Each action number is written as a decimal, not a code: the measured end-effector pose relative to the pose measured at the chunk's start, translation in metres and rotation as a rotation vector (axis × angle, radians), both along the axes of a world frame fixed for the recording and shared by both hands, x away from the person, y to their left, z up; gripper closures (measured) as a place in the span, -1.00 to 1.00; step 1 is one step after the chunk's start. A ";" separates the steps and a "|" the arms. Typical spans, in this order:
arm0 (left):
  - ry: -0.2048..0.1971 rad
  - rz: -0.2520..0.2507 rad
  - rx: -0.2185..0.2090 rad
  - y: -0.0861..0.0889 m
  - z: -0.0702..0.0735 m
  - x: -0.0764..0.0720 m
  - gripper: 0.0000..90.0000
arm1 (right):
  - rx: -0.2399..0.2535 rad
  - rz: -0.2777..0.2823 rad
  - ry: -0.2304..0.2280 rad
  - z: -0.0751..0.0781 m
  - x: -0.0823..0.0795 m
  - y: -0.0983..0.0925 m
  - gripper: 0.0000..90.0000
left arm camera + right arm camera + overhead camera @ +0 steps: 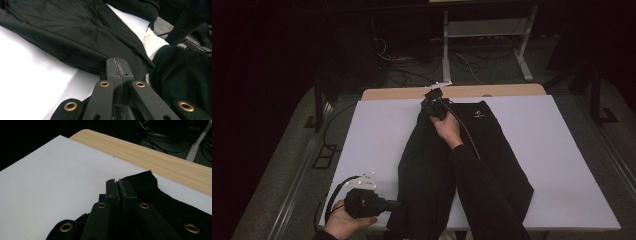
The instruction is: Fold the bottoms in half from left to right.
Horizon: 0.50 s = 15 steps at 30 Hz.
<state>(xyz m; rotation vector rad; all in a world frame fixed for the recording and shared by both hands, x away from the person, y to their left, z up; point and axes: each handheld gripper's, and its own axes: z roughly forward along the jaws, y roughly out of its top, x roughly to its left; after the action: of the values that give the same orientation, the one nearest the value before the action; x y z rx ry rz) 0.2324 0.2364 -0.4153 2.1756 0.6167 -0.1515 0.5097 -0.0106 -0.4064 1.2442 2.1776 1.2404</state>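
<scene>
High view puts the left gripper [379, 204] at the near left corner of the table [562, 165], its tip at the near left hem of a black garment [427, 165], probably trousers or shorts, that lies lengthwise down the middle of the white sheet. In the left gripper view the jaws stand pressed together just at the cloth's edge, and whether a sliver of hem is caught between them I cannot tell. Across to the right, the right gripper [433, 106] reaches to the far end of the garment, where the right gripper view shows its jaws together with the black cloth bunched beside and under them; a pinch looks likely, though the seam of the jaws is too dark to confirm. The fabric looks thin, light and limp, with soft creases and a slight sheen, so it should drape and slide rather than hold shape. Corners and hems, being doubled and stitched, are probably the surest places to grip.
</scene>
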 end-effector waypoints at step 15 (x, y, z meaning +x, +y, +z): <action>0.001 -0.043 -0.015 -0.023 0.007 0.001 0.99 | 0.014 -0.018 0.018 0.005 0.003 -0.022 0.90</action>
<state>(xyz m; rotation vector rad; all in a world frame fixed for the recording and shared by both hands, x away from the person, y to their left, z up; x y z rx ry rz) 0.2331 0.2136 -0.4087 2.1757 0.5677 -0.1791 0.5125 -0.0331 -0.4016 1.2820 2.1691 1.2447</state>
